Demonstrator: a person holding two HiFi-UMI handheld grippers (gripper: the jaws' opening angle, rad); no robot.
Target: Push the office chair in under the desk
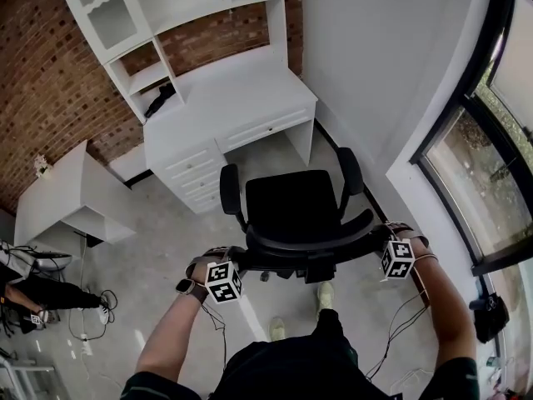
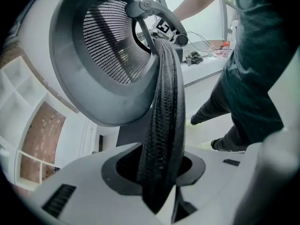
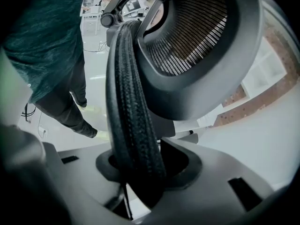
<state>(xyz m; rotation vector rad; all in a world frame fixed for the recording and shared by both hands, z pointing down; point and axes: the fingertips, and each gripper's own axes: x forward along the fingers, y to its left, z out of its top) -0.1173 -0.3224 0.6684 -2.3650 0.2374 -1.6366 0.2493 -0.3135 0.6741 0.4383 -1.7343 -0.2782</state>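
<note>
A black office chair (image 1: 291, 207) stands on the floor facing a white desk (image 1: 225, 98), its seat just short of the opening under the desk (image 1: 266, 152). The left gripper (image 1: 236, 267) is shut on the left end of the backrest's top rim, and the right gripper (image 1: 385, 242) on the right end. In the left gripper view the padded black rim (image 2: 164, 116) runs down between the jaws of the left gripper (image 2: 159, 172). In the right gripper view the same rim (image 3: 131, 116) is clamped in the right gripper (image 3: 140, 172), with the mesh back (image 3: 197, 27) above it.
A drawer stack (image 1: 196, 177) flanks the desk opening on its left, and a white wall (image 1: 375, 82) stands close on the right. A low white table (image 1: 71, 198) and cables (image 1: 92, 323) lie at the left. Windows (image 1: 491, 165) fill the right side. My feet (image 1: 325, 294) are behind the chair.
</note>
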